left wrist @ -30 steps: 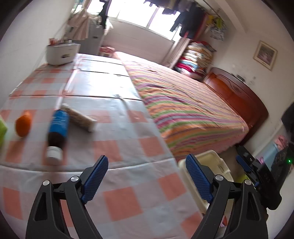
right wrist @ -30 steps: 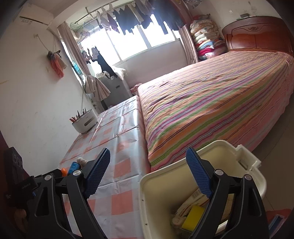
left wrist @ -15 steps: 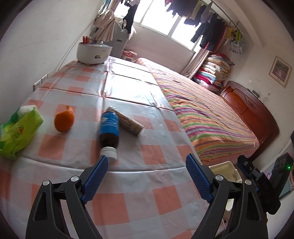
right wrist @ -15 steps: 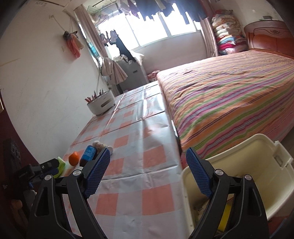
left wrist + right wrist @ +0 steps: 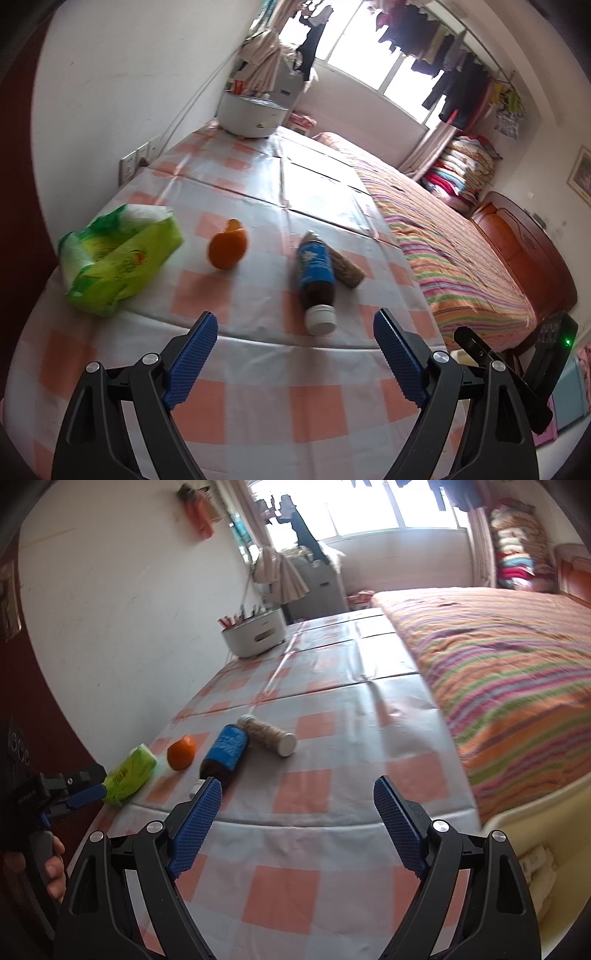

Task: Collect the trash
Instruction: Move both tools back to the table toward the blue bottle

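On the checked tablecloth (image 5: 258,387) (image 5: 332,738) lie a dark bottle with a blue label (image 5: 316,275) (image 5: 224,755), a beige ribbed tube (image 5: 347,271) (image 5: 267,734), an orange (image 5: 227,249) (image 5: 181,752) and a green tissue pack (image 5: 118,254) (image 5: 129,775). My left gripper (image 5: 291,354) hangs open over the table's near edge, short of the bottle's white cap. My right gripper (image 5: 295,812) is open and empty too, right of the bottle. The cream trash bin (image 5: 546,823) shows at the right, below the table edge.
A white round container (image 5: 253,116) (image 5: 255,637) stands at the table's far end by the wall. A bed with a striped cover (image 5: 443,251) (image 5: 509,672) runs along the table's right side. A hand (image 5: 51,871) holds the left gripper's handle at the left edge.
Both views have swung left, from the bed and bin toward the table. The bottle, orange and tissue pack have come into fuller view. Both grippers have stayed open and empty.
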`<state>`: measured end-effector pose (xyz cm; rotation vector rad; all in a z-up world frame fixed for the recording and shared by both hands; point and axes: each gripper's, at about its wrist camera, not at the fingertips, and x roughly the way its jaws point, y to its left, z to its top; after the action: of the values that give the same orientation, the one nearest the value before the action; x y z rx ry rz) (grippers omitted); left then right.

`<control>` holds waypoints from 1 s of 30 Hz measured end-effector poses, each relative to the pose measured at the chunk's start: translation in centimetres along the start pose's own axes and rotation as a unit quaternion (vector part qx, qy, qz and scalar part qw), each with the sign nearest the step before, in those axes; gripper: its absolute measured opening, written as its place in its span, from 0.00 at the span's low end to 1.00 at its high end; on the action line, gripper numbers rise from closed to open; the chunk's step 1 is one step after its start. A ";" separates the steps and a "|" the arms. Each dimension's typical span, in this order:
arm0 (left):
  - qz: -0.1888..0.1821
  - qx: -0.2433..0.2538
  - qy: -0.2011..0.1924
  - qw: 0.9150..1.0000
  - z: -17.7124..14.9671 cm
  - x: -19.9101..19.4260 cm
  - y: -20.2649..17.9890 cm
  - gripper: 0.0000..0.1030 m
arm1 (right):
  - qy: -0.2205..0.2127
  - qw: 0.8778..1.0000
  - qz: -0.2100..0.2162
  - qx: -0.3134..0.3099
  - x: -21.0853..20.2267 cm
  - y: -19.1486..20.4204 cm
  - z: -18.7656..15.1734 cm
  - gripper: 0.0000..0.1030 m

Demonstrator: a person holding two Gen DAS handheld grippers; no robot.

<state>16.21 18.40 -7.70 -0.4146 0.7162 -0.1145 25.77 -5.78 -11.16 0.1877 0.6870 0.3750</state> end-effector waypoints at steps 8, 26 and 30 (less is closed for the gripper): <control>0.023 -0.037 -0.014 0.999 0.8 -1.2 3.7 0.81 | 0.035 0.997 0.033 -0.053 3.6 4.2 -0.1 0.81; 0.060 -0.067 -0.013 0.996 1.1 -1.7 7.9 0.81 | 0.110 0.987 0.050 -0.102 10.3 8.3 0.4 0.81; 0.064 -0.076 -0.017 0.995 1.4 -1.9 8.6 0.81 | 0.121 0.986 0.047 -0.105 11.7 8.6 0.9 0.81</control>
<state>15.37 27.17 -9.09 -0.5128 0.7184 0.0684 32.27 6.69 -14.78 -0.0269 0.8729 0.5644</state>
